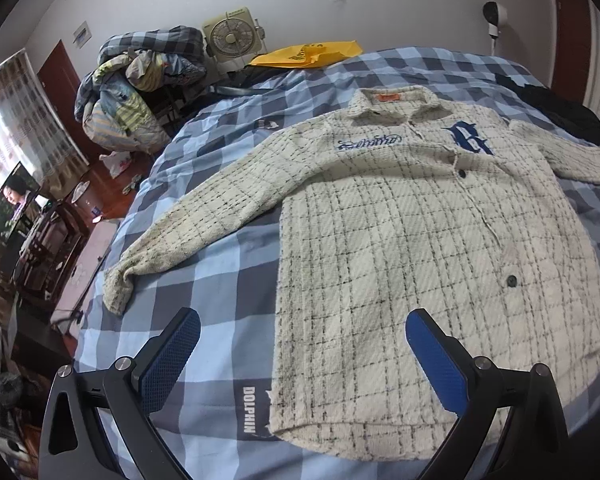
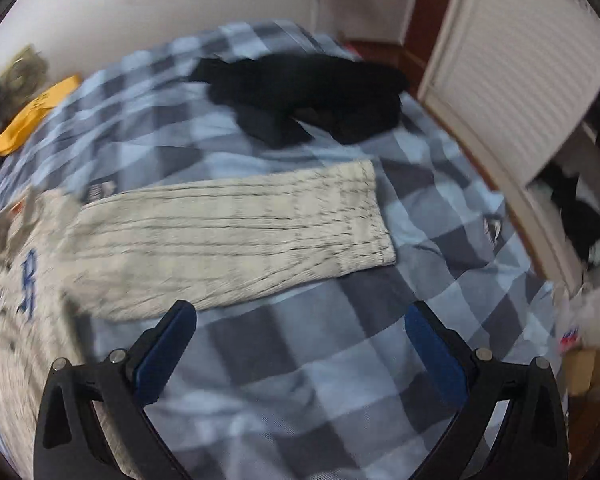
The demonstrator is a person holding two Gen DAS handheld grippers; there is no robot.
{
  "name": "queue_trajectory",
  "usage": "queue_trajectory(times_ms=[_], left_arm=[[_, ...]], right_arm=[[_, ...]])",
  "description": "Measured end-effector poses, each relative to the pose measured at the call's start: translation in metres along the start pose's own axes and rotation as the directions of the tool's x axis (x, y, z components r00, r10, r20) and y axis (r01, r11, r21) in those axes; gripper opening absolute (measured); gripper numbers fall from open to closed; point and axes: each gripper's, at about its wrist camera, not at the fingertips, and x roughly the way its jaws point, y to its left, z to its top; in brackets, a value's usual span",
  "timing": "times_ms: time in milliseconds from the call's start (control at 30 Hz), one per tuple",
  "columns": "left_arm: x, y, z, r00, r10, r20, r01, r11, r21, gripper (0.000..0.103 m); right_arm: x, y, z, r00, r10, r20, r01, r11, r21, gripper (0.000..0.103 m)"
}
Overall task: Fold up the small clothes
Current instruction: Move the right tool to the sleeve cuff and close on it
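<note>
The jacket (image 1: 412, 240), cream with a thin dark check, lies flat and face up on the bed (image 1: 220, 272), collar toward the far wall, front buttoned, both sleeves spread out to the sides. Blue embroidery sits on each side of the chest. Its hem reaches a "DOLPHIN" label on the checked blue cover.

The left gripper (image 1: 303, 344) hovers over the hem's corner, fingers spread wide and holding nothing; one blue pad is above the bare cover, the other above the cloth. The right gripper (image 2: 301, 336) hangs just below the jacket's outstretched sleeve (image 2: 236, 236), fingers likewise spread apart and empty; this view is blurred.

Beyond the sleeve lies a heap of black clothes (image 2: 312, 92). At the bed's far edge are a yellow bag (image 1: 308, 54), a fan (image 1: 233, 38) and a pile of bedding (image 1: 140, 80).
</note>
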Motion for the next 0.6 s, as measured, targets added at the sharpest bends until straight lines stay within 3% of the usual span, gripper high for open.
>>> queue_trajectory(times_ms=[167,433,600], left_arm=[[0.011,-0.003,0.001,0.999,0.017,-0.03,-0.016,1.0,0.007,0.103],[0.023,-0.013,0.004,0.998,0.03,-0.062,-0.027,0.999,0.038,0.103],[0.03,-0.015,0.004,0.996,0.044,-0.077,-0.04,0.998,0.051,0.103]], right_arm=[[0.042,-0.03,0.02,0.998,-0.036,-0.054,0.04,0.995,0.087,0.097],[0.091,-0.05,0.04,0.994,0.0,-0.106,0.015,0.989,0.147,0.05],[0.11,-0.056,0.043,0.994,-0.004,-0.111,0.022,0.987,0.161,0.048]])
